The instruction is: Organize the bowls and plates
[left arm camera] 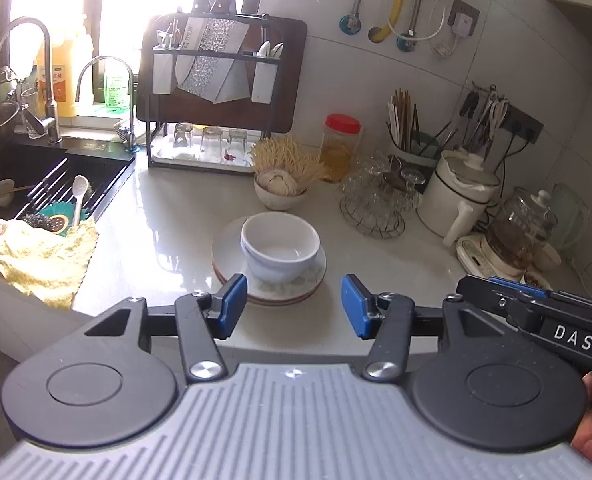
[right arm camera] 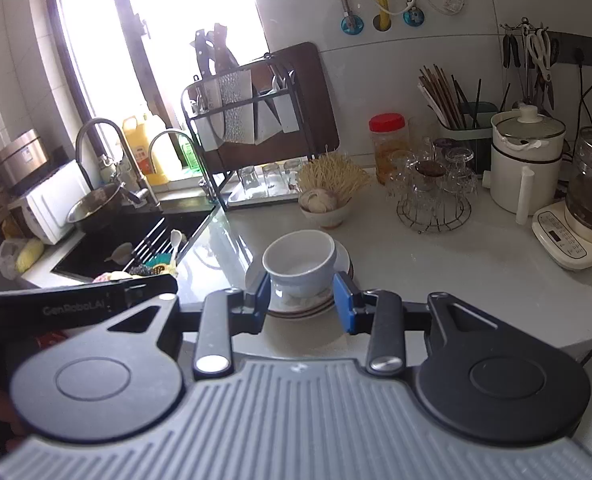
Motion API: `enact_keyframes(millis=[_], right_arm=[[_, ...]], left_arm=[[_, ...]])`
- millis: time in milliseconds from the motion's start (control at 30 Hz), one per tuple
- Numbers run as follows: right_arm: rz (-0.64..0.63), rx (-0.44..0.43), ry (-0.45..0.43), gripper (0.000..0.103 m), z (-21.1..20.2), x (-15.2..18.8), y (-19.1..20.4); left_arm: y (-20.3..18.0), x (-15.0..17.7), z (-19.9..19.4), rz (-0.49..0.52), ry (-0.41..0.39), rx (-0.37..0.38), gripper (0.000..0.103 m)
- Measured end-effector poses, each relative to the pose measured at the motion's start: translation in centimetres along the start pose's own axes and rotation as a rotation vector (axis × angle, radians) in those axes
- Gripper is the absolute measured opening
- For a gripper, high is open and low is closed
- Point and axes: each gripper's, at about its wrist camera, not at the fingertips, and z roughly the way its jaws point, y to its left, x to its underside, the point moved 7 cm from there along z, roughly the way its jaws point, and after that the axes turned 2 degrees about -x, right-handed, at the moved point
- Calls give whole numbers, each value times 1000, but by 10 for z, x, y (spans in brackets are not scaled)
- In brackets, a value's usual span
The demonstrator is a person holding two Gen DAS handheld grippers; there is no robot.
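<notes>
Landmark: the stack of plates (left arm camera: 232, 256) on the pale countertop (left arm camera: 395, 272), in front of the knife rack (left arm camera: 216, 60).
Bowls: two white bowls (left arm camera: 280, 246), nested, sit on the plates toward the stack's right side.
Progress: stacking looks largely done, I judge; whether the pile must go elsewhere I cannot tell. A small bowl with chopsticks (left arm camera: 2, 194) lies in the sink, left of the plates.
Left gripper (left arm camera: 294, 306): jaws part open, nothing between them, short of the plates' near rim.
Right gripper (right arm camera: 301, 306): jaws narrower, empty; the pads frame the bowls in its own view without touching.
Writing: "DAS" on the right gripper's body (left arm camera: 573, 338); "GenRoboLAi", roughly, on the left one's (right arm camera: 74, 310).
Bottle labels by the window: too blurred to read.
</notes>
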Motion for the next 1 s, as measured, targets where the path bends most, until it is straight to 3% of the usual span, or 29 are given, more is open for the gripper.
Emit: enact_keyframes(millis=[167, 233, 300, 533, 633, 667, 900, 967, 1000], right_arm=[[-10, -2, 17, 39, -1, 8, -2], [-16, -4, 14, 47, -1, 8, -2], [-12, 0, 4, 66, -1, 8, -3], [-8, 18, 24, 67, 7, 10, -12], [-15, 33, 21, 73, 7, 9, -16], [-14, 43, 15, 82, 7, 8, -17], [-32, 43, 34, 85, 13, 9, -19], [-22, 50, 30, 95, 15, 11, -20], [-14, 50, 27, 95, 15, 11, -20]], left_arm=[[3, 9, -5, -9, 14, -19, 68], [5, 11, -5, -13, 16, -28, 73], [6, 11, -4, -9, 20, -39, 77], [9, 9, 0, 7, 17, -60, 95], [9, 8, 0, 20, 6, -87, 96], [9, 8, 1, 27, 8, -93, 97], [6, 7, 11, 42, 22, -92, 100], [6, 9, 15, 52, 41, -96, 100], [6, 11, 16, 51, 45, -94, 100]])
